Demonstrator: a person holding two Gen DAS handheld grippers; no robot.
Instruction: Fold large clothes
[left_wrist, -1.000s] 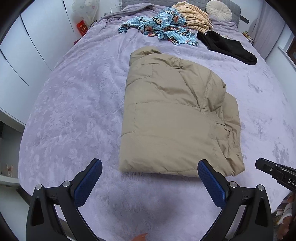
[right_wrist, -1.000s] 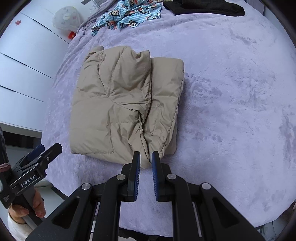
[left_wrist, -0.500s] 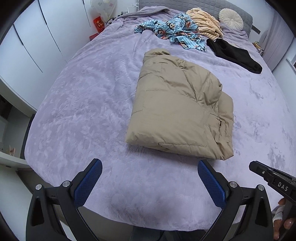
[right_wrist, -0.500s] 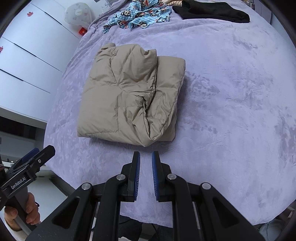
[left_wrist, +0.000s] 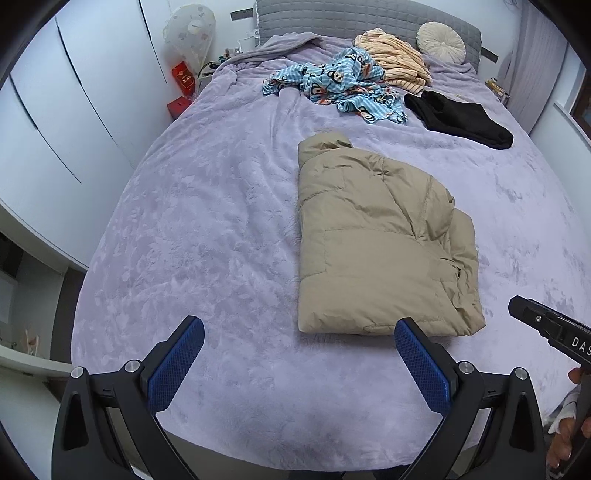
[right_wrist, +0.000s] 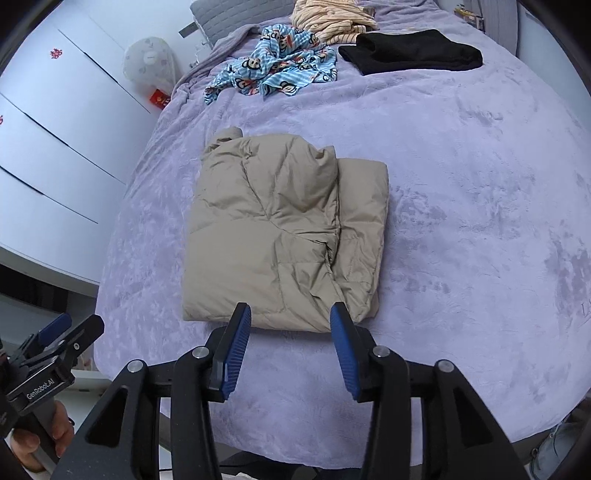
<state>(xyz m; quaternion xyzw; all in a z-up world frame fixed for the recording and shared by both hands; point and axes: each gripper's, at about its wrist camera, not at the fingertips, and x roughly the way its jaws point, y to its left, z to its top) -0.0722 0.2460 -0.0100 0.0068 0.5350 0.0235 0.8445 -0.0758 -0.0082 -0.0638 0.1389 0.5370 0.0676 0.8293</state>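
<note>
- Both grippers have pulled back and up from the jacket (left_wrist: 380, 243) since a second ago, so more of the bed (left_wrist: 207, 221) and its near edge now shows in each view.
- Right gripper (right_wrist: 290, 350): a second ago its jaws were nearly closed; now they are opening, with nothing between the blue pads, which hang over the bed's near edge just short of the jacket.
- Left gripper (left_wrist: 299, 363): jaws spread wide and empty, as before, above the bed just short of the jacket's near edge.
- Jacket: tan, puffy, folded into a rough rectangle, lying about mid-bed, touched by neither gripper.
- Beyond the jacket, toward the headboard (left_wrist: 369, 18): a blue printed garment (left_wrist: 336, 86), a peach striped one (left_wrist: 395, 61) and a black one (left_wrist: 458, 118), all well apart from the jacket.
- A hand (right_wrist: 40, 439) holds the left gripper's handle, low left in the right view.
</note>
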